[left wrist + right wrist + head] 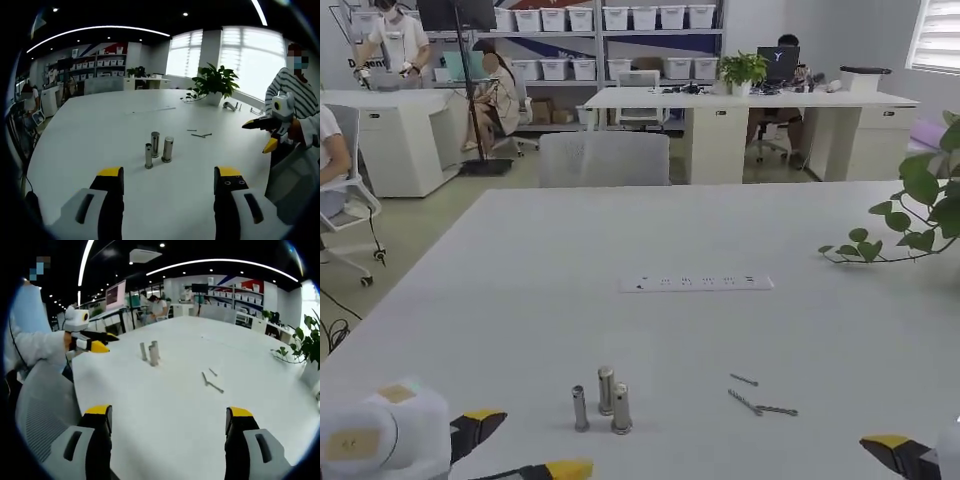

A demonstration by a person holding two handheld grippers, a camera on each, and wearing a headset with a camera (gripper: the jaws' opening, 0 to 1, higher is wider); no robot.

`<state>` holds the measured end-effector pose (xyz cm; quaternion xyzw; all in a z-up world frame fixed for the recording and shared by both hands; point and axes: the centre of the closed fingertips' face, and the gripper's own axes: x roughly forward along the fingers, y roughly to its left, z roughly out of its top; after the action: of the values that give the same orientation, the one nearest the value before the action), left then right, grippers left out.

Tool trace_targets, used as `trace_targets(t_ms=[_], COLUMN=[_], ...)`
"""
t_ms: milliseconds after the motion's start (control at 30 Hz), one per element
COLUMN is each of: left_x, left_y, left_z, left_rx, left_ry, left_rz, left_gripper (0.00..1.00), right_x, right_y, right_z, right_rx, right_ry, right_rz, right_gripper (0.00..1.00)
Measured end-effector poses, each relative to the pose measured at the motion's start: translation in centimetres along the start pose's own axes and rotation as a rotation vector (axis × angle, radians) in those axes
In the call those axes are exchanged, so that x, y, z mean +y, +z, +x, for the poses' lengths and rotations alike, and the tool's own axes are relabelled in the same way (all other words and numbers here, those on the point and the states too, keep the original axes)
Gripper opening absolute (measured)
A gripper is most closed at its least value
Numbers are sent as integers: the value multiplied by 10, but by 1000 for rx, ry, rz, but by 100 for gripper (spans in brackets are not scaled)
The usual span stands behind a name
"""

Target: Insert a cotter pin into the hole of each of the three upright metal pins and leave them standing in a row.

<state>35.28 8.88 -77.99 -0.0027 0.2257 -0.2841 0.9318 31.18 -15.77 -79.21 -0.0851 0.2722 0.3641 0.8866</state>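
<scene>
centrally near table [720, 230] front edge: metal pins [601, 398], cotter pins [757, 400] beside.

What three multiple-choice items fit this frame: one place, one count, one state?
1. In the head view, where do the cotter pins lie?
A. right of the metal pins
B. left of them
C. behind them

2. How many metal pins stand upright?
A. two
B. three
C. five

3. How is the left gripper?
A. shut on a cotter pin
B. shut on a metal pin
C. open, empty

Answers:
1 A: they lie flat on the table, right of the cluster.
2 B: three stand close together.
3 C: its jaws stand wide apart with nothing between them.
</scene>
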Motion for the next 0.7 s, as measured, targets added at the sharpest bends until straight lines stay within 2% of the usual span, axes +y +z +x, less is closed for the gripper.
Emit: trace_targets(t_ms=[100, 233, 600, 700], left_x=[3, 10, 30, 34], left_y=[0, -1, -3, -6], left_z=[6, 15, 40, 48], left_rx=[2, 9, -11, -3], left_ry=[11, 37, 105, 111], left_rz=[12, 61, 34, 24], left_gripper=[66, 56, 45, 43], right_x=[-1, -3, -7, -8], right_y=[0, -1, -3, -5], right_z=[0, -1, -2, -1], right_rx=[4, 8, 17, 22], right_ry=[-3, -7, -21, -24], right_rz=[0, 2, 17, 20], right_gripper=[95, 95, 95, 95])
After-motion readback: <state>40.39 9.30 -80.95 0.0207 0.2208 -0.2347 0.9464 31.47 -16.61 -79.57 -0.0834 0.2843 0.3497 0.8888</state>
